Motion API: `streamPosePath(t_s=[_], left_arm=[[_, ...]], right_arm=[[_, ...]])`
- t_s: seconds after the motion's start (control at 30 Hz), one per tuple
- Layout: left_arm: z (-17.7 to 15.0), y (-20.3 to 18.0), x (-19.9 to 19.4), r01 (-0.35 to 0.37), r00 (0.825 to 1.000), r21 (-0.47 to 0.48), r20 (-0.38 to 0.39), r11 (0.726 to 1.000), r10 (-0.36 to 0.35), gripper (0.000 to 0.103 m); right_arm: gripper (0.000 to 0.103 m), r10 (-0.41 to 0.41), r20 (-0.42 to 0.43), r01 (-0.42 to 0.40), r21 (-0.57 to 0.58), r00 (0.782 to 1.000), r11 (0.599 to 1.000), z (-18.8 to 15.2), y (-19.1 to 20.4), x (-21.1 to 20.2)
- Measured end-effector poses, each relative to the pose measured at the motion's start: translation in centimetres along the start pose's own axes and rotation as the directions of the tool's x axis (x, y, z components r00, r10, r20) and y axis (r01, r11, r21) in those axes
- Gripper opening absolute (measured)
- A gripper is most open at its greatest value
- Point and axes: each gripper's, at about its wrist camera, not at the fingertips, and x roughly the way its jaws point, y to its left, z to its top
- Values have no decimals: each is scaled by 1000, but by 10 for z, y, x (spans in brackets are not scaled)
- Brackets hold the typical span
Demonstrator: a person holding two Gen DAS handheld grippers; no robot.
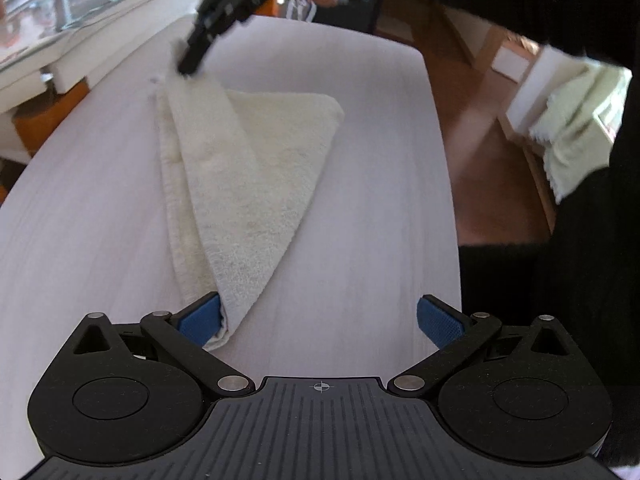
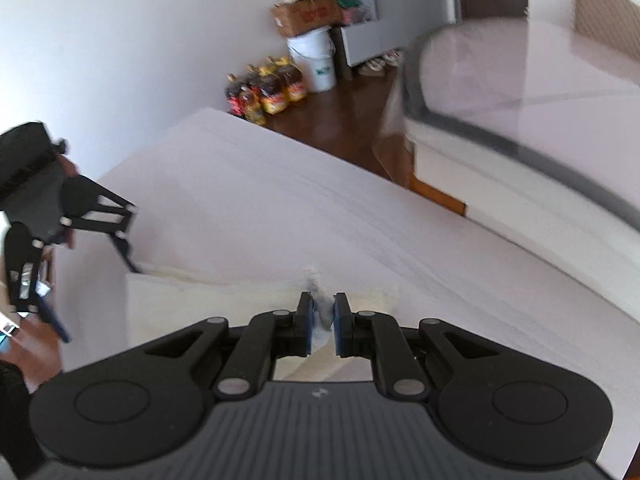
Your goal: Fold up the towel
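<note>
A cream towel lies on the white table, partly folded into a long triangle. My left gripper is open, and the towel's near corner rests against its left blue pad. At the towel's far end, my right gripper pinches a corner and holds it slightly raised. In the right wrist view my right gripper is shut on that towel corner, with the rest of the towel spread below. The left gripper appears at the left, its fingers apart at the towel's other end.
A black sleeve crosses the top right, and a pale green cloth sits beyond the table's right edge. On the brown floor stand several bottles, a white bucket and a cardboard box. A glass-topped counter stands at the right.
</note>
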Motion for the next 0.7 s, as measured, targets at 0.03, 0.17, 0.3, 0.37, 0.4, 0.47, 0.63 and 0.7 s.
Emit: streamPosePath(t_s=[0.03,0.17,0.3,0.37,0.4,0.47,0.63,0.7], left_arm=[[0,0,0,-4,1000,-13,11,1000,4,103],[1,4,-2,-46,998,-73,48,996,49,103],[0,5,-11,-100,990,-120,91,988,111,103],[-1,5,-14,-127,984,-134,106,983,142,103],[-2,5,-18,-153,979,-146,114,977,170,103],[-3,4,-25,-172,970,-176,141,969,198,103],[-3,-7,-33,-134,971,-168,176,977,163,103],[0,-14,-27,-109,976,-148,172,983,134,103]], right_arm=[[19,-3,-2,3,3,1000,1000,0,0,1],[37,-82,27,79,71,996,994,-8,-10,3],[37,-173,84,165,90,981,982,-12,-8,-9],[36,-208,108,200,80,972,977,-14,-5,-14],[35,-195,110,189,63,975,980,-15,0,-14],[12,-166,111,164,27,980,986,-16,8,-12],[9,-93,109,100,-63,990,993,-20,29,-7],[9,-93,86,101,-92,992,991,-21,35,0]])
